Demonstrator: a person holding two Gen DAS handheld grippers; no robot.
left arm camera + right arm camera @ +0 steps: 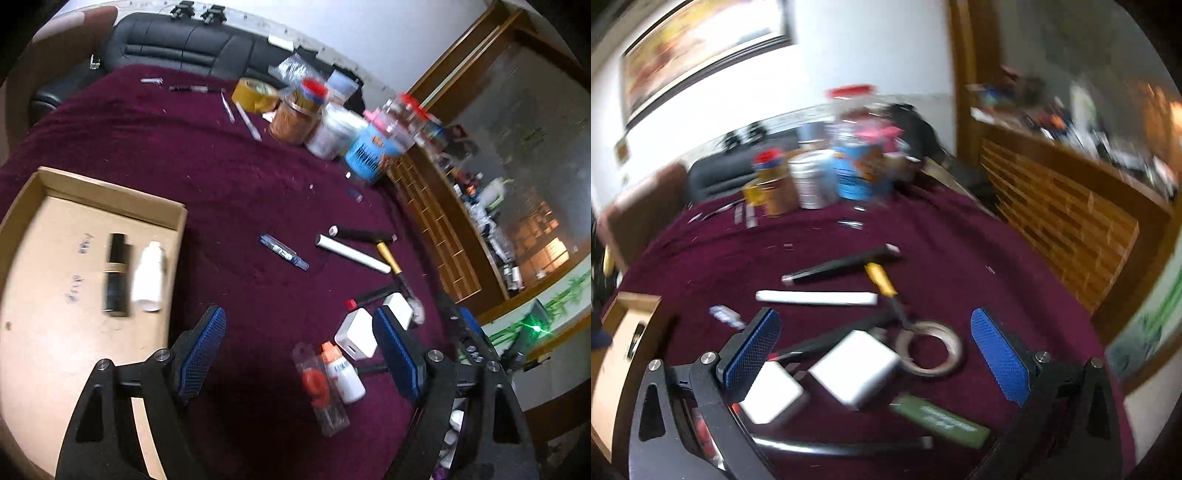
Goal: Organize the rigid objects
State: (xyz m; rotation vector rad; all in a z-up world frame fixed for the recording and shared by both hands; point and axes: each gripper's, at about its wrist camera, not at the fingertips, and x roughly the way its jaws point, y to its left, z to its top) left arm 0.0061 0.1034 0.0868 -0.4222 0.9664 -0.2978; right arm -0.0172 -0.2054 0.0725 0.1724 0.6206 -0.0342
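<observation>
A cardboard box point(110, 199) at the left holds a black tube point(116, 275) and a white bottle point(149, 277). My left gripper point(299, 350) is open and empty above the maroon cloth, near a small orange-capped bottle point(341, 373), a clear packet with a red 9 point(319, 387) and a white charger point(356, 334). My right gripper point(875, 358) is open and empty over two white chargers point(858, 367) point(772, 391), a tape ring point(932, 347) and a green lighter point(942, 421). A white stick point(816, 297), a black stick point(842, 266) and a yellow-handled tool point(881, 278) lie beyond.
Jars, a blue can point(369, 151) and a yellow tape roll point(255, 94) crowd the table's far edge. A blue pen point(284, 252) lies mid-table. A wooden cabinet point(1060, 221) stands to the right, a black sofa point(177, 44) behind.
</observation>
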